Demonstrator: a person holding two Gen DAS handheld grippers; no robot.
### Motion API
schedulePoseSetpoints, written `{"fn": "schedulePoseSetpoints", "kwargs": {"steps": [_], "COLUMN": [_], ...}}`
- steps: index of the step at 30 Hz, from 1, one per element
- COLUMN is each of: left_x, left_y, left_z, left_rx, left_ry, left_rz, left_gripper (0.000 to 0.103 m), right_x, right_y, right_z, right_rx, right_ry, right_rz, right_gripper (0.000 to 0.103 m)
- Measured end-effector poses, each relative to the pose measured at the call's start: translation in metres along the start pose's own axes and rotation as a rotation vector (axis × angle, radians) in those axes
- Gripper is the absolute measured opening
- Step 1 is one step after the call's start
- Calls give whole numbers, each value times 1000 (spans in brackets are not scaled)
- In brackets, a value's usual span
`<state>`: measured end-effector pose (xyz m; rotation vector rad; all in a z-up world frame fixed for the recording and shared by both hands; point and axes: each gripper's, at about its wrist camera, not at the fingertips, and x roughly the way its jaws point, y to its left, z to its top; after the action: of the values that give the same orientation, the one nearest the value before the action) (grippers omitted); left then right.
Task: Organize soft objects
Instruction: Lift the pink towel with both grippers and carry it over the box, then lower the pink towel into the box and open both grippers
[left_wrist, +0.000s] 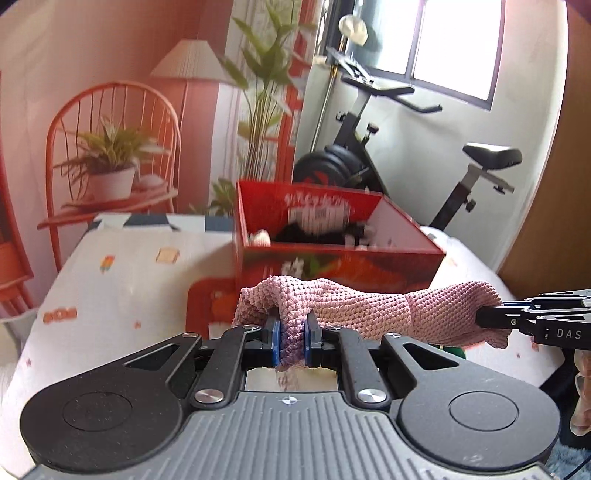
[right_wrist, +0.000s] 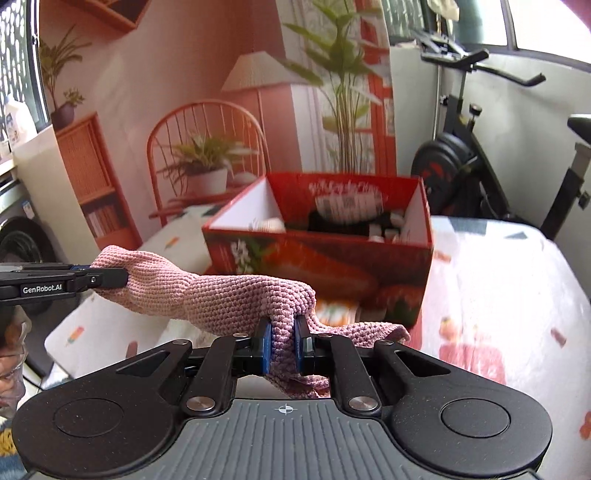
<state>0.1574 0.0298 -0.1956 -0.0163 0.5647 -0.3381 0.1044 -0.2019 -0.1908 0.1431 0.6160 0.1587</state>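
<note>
Right now I have the pink cloth (left_wrist: 354, 310) strung between both tongs, lifted clear of the tabletop (left_wrist: 122, 280) and hanging in front of the red box (left_wrist: 340, 236). My left tongs (left_wrist: 293, 341) are pressed together on one bunched end of the knit, the blue pads biting into a thick fold with a short tail poking out behind them. My right tongs (right_wrist: 283, 345) are pinching the other end the same way, with a loose flap spilling off to the side and another drooping below the pads.

From the left wrist view I can see the right tongs coming in from the edge of the picture, their tips buried in the far end of the cloth. The right wrist view shows the mirror of that. So each end is held, and the middle runs as a slack, slightly sagging band between them.

I judge that holding both ends is what keeps this floppy thing under control. One grip alone would let it dangle and drag, while two let me carry it spread out and steer it over the rim of the box.

The box stands open just beyond the cloth, on the patterned cover of the tabletop. Inside it I can make out something dark and a few pale items, though they are blurred. Since it already holds things, I take it as the place the cloth should go, and the cloth is not in it yet.
</note>
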Motion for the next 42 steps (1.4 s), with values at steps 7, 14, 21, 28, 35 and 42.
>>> {"fn": "schedulePoseSetpoints", "kwargs": {"steps": [7,14,21,28,35,42], "left_x": [7,29,75,144,197,225], "left_y": [-4,-7,-9,-9,-8,-8], "left_z": [31,67,99,114,105,93], "left_rx": [15,8,12,62,143,181], "left_ry": [-66,-99,-90,51,210,340], "left_rz": [3,-2,21,47,67,70], "left_gripper": [13,13,13,13,13,13], "right_x": [4,21,63,131,175,201], "right_y": [-8,-30,-53,-86,-108,-106], "right_z": [36,77,118,131,112,102], "right_rx": [-24,-25,-82,-46,-1,-13], "right_ry": [-56,-94,-117,-52,71,177], "right_rz": [-16,-29,-71,-95,-66,-34], "right_gripper": [11,11,11,11,11,11]}}
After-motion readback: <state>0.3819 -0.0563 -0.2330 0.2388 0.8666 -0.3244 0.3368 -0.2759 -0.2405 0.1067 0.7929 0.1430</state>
